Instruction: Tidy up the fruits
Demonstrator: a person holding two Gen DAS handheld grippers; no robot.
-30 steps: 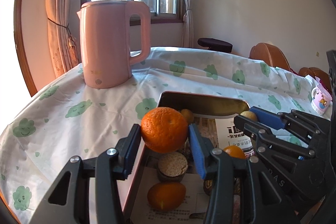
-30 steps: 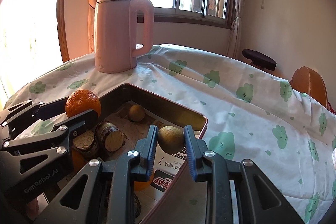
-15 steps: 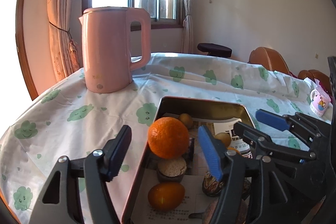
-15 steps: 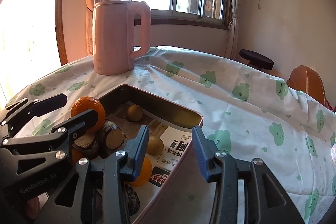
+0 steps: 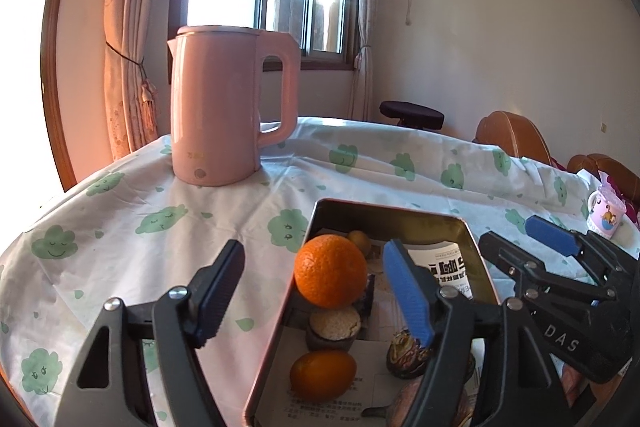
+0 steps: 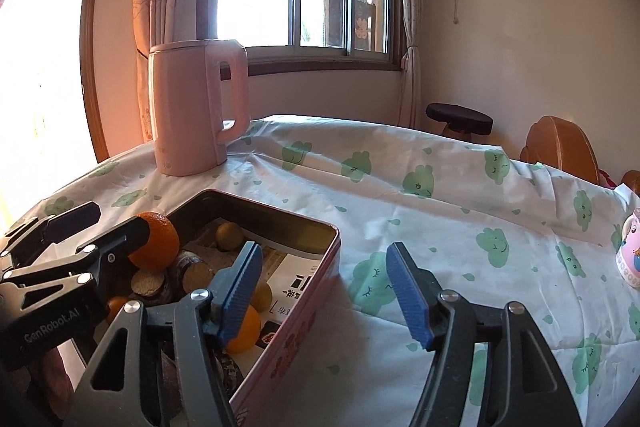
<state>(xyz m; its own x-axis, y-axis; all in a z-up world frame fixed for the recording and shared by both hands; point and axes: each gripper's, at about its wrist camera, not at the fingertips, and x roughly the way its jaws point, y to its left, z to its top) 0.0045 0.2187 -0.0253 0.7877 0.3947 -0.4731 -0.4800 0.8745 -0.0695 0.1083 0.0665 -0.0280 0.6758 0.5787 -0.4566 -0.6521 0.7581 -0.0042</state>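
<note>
Metal tin [image 5: 400,217] lengthwise toward window, oranges [image 5: 330,270] inside.

The left gripper [image 5: 314,293] is built of matte black angular plastic arms with triangular cut-outs; silver round screw heads mark its pivots; its fingers [image 5: 408,291] carry ribbed blue pads. The right gripper [image 6: 324,293] has the same black frame, silver screws and toothed blue pads; white lettering reads "GenRobot.AI" on one body and "DAS" on the other.
</note>
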